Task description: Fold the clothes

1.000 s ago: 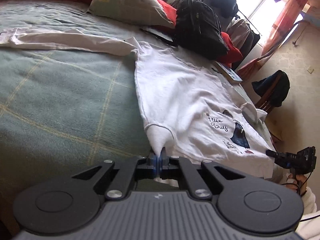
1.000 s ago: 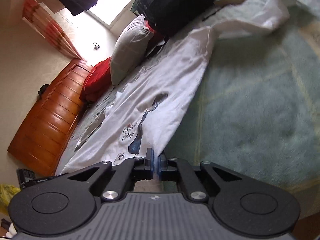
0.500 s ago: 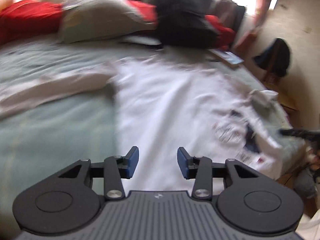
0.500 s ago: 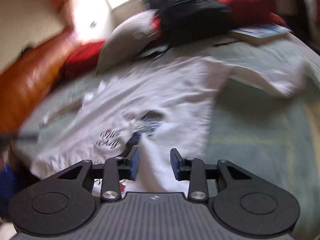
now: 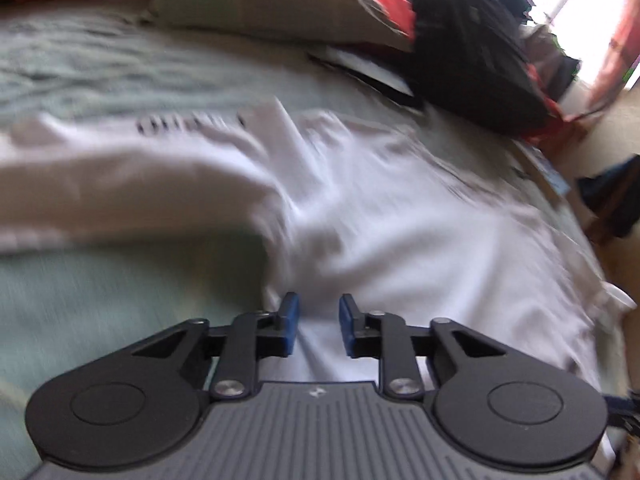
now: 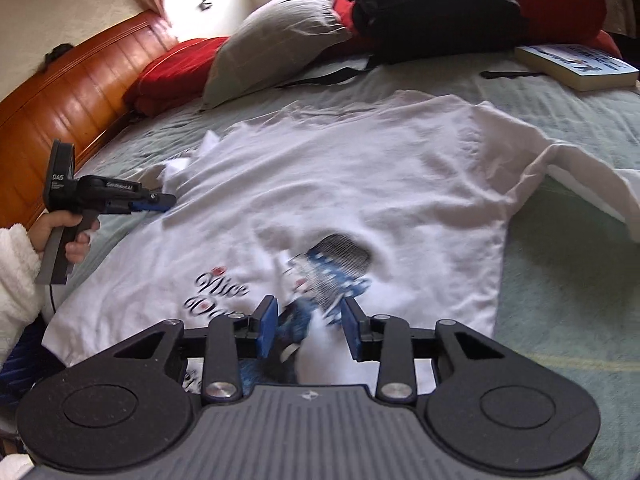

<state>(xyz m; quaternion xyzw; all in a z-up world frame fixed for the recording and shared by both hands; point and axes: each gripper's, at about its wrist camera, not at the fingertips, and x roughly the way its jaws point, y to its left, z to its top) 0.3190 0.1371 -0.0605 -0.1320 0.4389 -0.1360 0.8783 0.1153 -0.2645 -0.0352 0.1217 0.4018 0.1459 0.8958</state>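
Note:
A white long-sleeved shirt (image 6: 360,184) with a blue and black print and the words "Nice Day" lies spread on the green bed cover (image 6: 560,288). My right gripper (image 6: 309,326) is open just above the printed chest area, with nothing held. My left gripper (image 5: 319,328) is open over the shirt's white cloth (image 5: 400,232) near where a sleeve (image 5: 120,184) stretches left. The left gripper also shows in the right wrist view (image 6: 160,202), at the shirt's left edge. The left wrist view is blurred.
A grey pillow (image 6: 272,44), red cushions (image 6: 172,72) and a black backpack (image 6: 432,8) lie at the head of the bed. A book (image 6: 576,66) lies at the far right. A wooden headboard (image 6: 60,112) runs along the left.
Both grippers were shut on the shirt's edge a second ago. They have opened, let the cloth go, and moved over the shirt, which now lies flatter.

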